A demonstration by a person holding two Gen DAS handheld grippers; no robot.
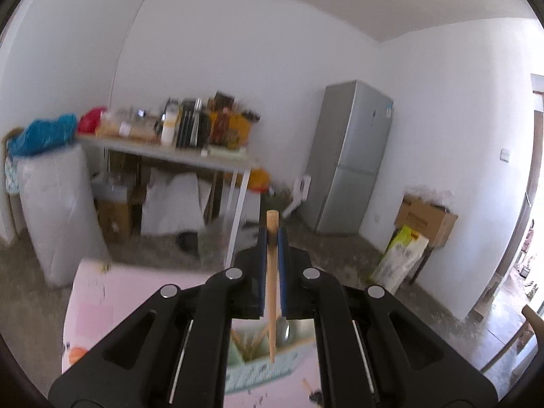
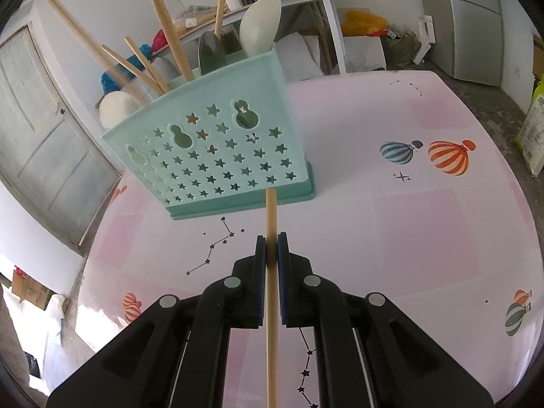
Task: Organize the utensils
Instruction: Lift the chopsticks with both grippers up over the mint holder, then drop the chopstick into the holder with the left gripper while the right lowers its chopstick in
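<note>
My left gripper (image 1: 271, 238) is shut on a wooden stick (image 1: 272, 272), a utensil handle, which hangs down over the mint-green utensil holder (image 1: 261, 367) below it. My right gripper (image 2: 271, 243) is shut on another wooden stick (image 2: 271, 210) that points at the front of the mint-green utensil holder (image 2: 217, 156) with star-shaped holes. The holder stands on the pink table (image 2: 408, 221) and holds several wooden sticks (image 2: 166, 27), white spoons (image 2: 260, 27) and a dark spoon (image 2: 209, 52).
In the left wrist view, a cluttered side table (image 1: 170, 156), a white sack (image 1: 57, 210), a grey fridge (image 1: 350, 159) and a cardboard box (image 1: 425, 219) stand behind the pink table (image 1: 112, 302). A door (image 2: 44, 142) is at left in the right wrist view.
</note>
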